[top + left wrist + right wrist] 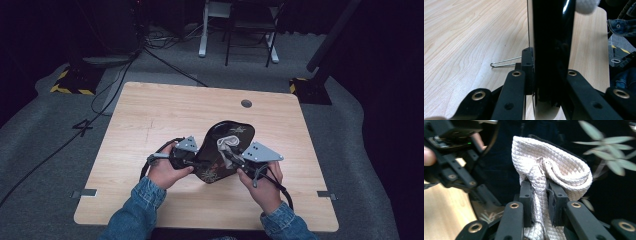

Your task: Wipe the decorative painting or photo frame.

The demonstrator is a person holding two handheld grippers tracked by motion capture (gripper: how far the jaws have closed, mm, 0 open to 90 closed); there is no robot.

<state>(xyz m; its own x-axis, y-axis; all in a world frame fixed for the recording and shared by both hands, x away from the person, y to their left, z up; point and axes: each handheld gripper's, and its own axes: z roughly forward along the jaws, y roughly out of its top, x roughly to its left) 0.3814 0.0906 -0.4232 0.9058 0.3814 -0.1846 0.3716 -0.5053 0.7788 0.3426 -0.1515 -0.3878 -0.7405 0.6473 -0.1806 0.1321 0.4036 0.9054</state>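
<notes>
A black lacquered tray with a pale leaf pattern is held tilted up above the wooden table. My left gripper is shut on its left rim; in the left gripper view the glossy tray edge runs straight up between the jaws of that gripper. My right gripper is shut on a beige quilted cloth that lies against the tray's face. In the right gripper view the bunched cloth is pinched between the pads of that gripper, with painted leaves behind it.
A thin metal wire loop shows low by the left jaw, over the tabletop. A round cable hole sits near the table's far edge. Chair and stand legs and cables lie on the grey floor beyond.
</notes>
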